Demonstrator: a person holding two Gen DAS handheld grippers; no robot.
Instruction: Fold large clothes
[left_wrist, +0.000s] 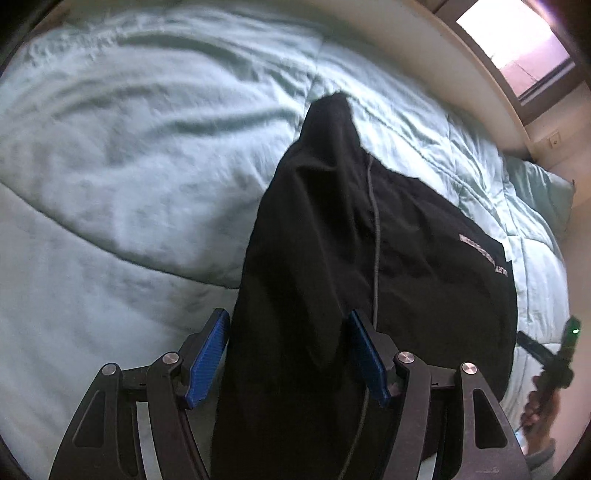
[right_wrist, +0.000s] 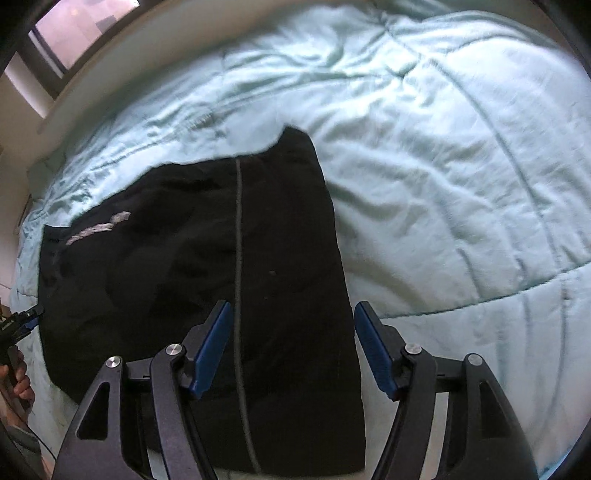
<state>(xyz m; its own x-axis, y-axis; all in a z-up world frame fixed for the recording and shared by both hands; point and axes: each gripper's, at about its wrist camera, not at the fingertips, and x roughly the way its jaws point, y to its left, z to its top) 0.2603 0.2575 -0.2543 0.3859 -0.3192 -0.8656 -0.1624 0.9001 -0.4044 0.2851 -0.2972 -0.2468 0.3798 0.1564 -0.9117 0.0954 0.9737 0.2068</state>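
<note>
A large black garment (left_wrist: 332, 258) with a thin grey stripe and white lettering lies partly folded on a pale green duvet (left_wrist: 129, 184). In the left wrist view my left gripper (left_wrist: 290, 350) is open, its blue pads wide apart on either side of a raised fold of the black cloth. In the right wrist view the garment (right_wrist: 184, 266) lies flat in a rough rectangle. My right gripper (right_wrist: 293, 350) is open above its near right part, gripping nothing. The other gripper shows at each view's edge (right_wrist: 22, 321).
The duvet (right_wrist: 443, 184) covers the whole bed, wrinkled. A window (left_wrist: 517, 48) and a beige wall ledge run behind the bed. A pale green pillow (left_wrist: 543, 184) lies at the far right in the left wrist view.
</note>
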